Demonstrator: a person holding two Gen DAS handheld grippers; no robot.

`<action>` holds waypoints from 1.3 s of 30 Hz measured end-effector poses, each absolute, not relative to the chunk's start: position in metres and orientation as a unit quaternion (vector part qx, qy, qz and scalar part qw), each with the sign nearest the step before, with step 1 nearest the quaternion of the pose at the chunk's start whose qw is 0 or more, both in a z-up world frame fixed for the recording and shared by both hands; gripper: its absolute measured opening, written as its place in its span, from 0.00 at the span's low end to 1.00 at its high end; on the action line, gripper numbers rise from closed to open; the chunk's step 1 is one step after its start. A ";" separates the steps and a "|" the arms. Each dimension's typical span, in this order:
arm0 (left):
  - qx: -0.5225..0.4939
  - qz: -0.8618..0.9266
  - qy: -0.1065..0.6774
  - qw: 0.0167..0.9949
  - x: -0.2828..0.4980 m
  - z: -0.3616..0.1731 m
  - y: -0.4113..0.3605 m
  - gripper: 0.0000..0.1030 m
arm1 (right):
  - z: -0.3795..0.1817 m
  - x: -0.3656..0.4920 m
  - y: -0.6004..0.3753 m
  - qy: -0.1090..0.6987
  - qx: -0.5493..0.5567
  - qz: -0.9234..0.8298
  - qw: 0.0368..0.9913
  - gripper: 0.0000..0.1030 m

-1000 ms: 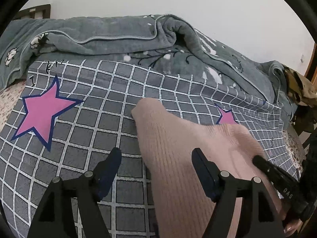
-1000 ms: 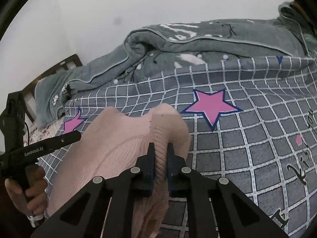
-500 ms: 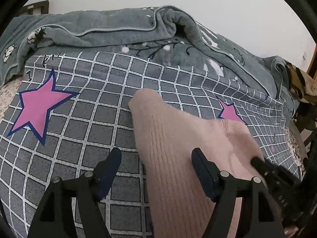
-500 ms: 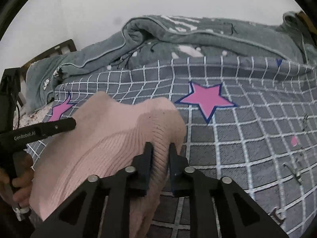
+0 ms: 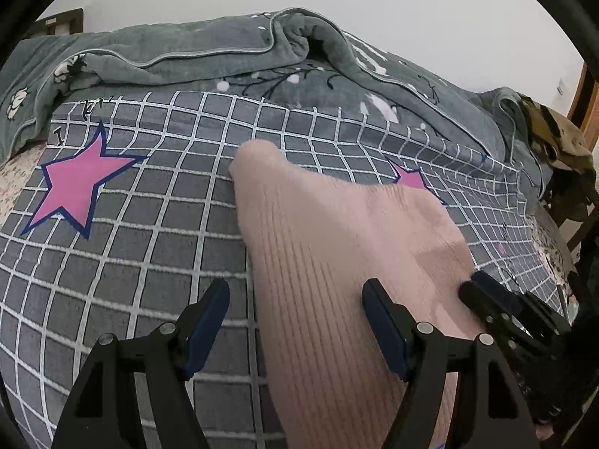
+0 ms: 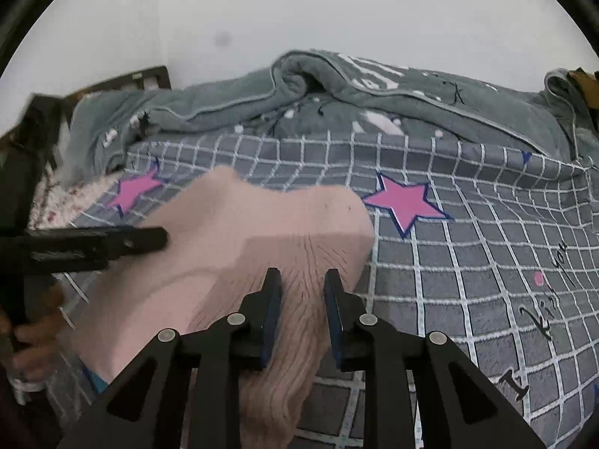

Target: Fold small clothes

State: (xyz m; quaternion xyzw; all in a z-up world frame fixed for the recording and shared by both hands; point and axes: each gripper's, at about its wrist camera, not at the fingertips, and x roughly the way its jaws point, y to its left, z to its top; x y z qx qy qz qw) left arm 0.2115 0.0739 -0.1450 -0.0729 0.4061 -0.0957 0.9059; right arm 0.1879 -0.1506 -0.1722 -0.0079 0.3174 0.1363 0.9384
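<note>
Between the parted fingers of the right gripper (image 6: 302,292) lies a loose fold of the pink knit garment (image 5: 337,262), spread on the grid-patterned bedspread (image 5: 149,224); these fingers look slack around it. The left gripper (image 5: 295,321) stands wide, holding nothing, with the garment's edge between its fingers. The laying-down step looks finished, so next comes gripping an edge for the fold.

A pale pink ribbed knit garment (image 5: 337,262) is lying on the bed's grey checked cover (image 5: 149,262), near its front edge. It is stretching away toward the crumpled blanket end in a narrowing, rounded tip, with its ribs running lengthwise. One side is bunching into gathered folds (image 6: 299,321), and a soft fold is crossing its middle.
</note>
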 end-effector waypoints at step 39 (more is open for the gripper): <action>-0.066 -0.147 0.365 0.917 0.149 -0.148 0.061 0.70 | -0.152 0.147 -0.141 0.299 0.001 0.166 0.940 0.41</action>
